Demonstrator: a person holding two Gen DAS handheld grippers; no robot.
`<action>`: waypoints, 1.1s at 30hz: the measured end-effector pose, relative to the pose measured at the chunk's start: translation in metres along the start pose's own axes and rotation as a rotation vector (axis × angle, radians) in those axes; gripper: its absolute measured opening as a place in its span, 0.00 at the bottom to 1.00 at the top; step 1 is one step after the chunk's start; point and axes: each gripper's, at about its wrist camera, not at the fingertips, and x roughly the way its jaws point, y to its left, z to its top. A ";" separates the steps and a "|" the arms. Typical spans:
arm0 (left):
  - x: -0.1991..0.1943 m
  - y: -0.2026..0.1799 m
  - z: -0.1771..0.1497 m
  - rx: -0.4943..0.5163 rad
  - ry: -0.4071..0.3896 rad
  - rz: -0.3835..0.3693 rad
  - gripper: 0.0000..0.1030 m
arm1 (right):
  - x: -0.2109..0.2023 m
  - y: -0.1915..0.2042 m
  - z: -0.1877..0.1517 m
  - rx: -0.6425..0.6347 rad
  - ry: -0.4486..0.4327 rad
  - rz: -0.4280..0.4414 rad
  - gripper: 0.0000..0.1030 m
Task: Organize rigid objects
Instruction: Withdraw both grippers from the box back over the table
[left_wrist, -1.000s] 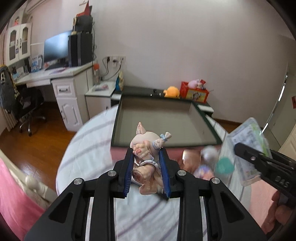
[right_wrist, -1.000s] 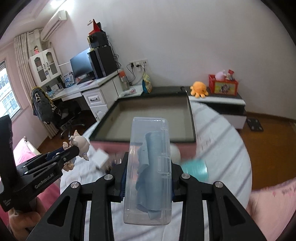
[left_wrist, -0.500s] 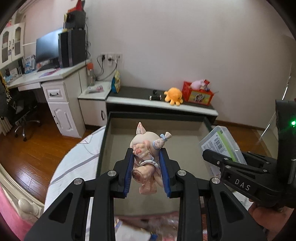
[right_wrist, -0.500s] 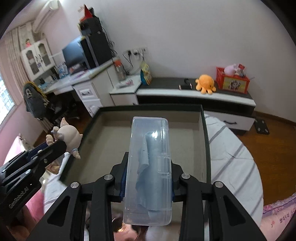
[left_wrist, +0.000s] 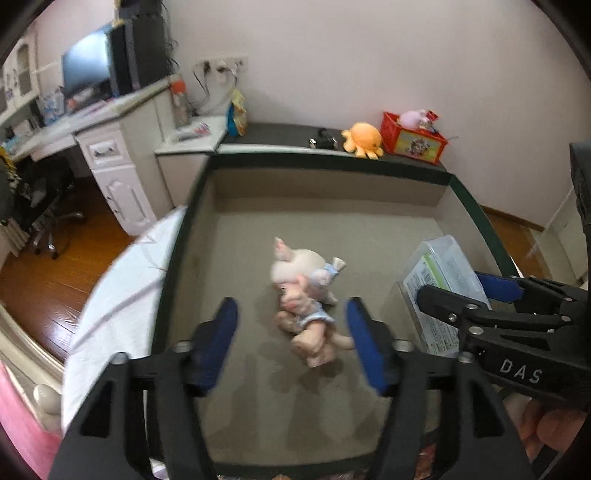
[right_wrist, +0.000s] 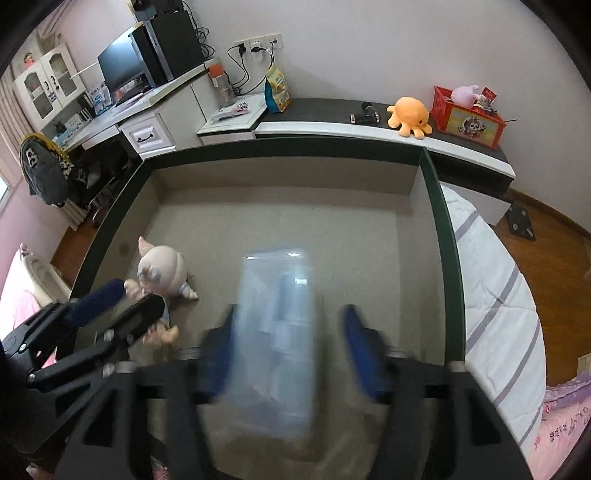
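Both hand-held grippers just opened — pig figurine (left_wrist: 303, 295) and clear case (right_wrist: 277, 332) lie loose between their jaws.

An orange plush octopus (right_wrist: 409, 115) sits on the low black-topped cabinet (right_wrist: 317, 110), beside a red printed box (right_wrist: 468, 122). A dark monitor (right_wrist: 120, 66) stands on the white desk (right_wrist: 147, 103). Brown wooden floor (left_wrist: 48, 266) surrounds the striped white bedsheet (right_wrist: 495, 295).
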 end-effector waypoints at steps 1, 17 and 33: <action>-0.006 0.003 -0.001 -0.007 -0.012 -0.001 0.72 | -0.003 -0.001 -0.001 0.004 -0.007 -0.012 0.75; -0.160 0.022 -0.044 -0.069 -0.254 0.018 1.00 | -0.137 0.015 -0.054 0.107 -0.298 0.032 1.00; -0.220 0.012 -0.113 -0.041 -0.298 0.100 1.00 | -0.217 0.033 -0.145 0.056 -0.429 -0.059 1.00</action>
